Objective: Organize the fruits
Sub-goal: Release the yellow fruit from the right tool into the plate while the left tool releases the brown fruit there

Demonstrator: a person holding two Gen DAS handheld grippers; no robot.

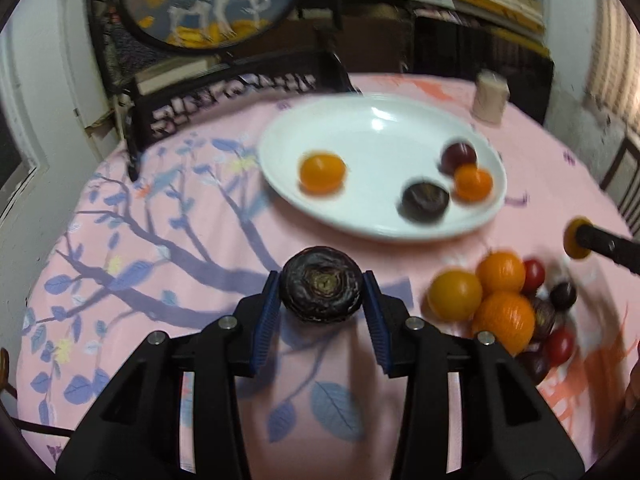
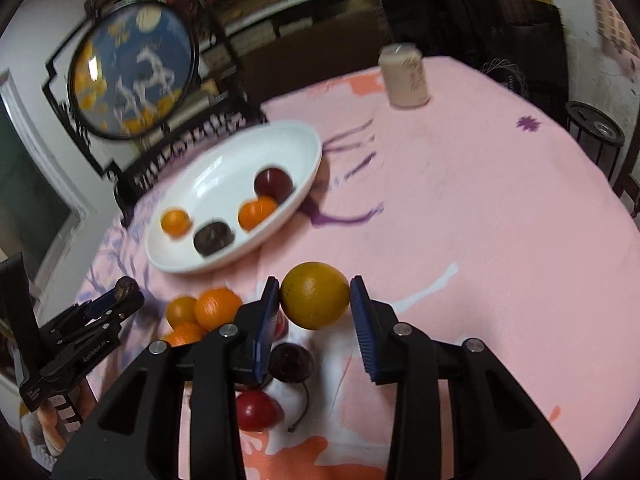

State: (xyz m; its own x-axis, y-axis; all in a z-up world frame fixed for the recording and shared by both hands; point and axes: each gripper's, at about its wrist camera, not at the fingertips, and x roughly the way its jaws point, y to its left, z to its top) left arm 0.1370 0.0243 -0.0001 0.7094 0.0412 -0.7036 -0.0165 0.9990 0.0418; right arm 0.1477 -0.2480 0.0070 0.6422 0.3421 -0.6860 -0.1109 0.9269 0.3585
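Observation:
My left gripper (image 1: 321,290) is shut on a dark ridged fruit (image 1: 321,290) and holds it above the pink tablecloth. It also shows in the right wrist view (image 2: 120,294). My right gripper (image 2: 315,296) is shut on a yellow-orange round fruit (image 2: 315,296); in the left wrist view it sits at the far right (image 1: 578,238). A white plate (image 1: 360,128) (image 2: 224,160) holds two small oranges, a dark plum and a dark ridged fruit. A pile of oranges (image 1: 502,312) (image 2: 216,308), cherries and dark fruits lies on the cloth.
A beige can (image 2: 405,76) (image 1: 491,96) stands at the far side of the round table. A black carved stand with a round painted panel (image 2: 132,72) is behind the plate. A cherry (image 2: 290,362) and a red fruit (image 2: 258,410) lie under my right gripper.

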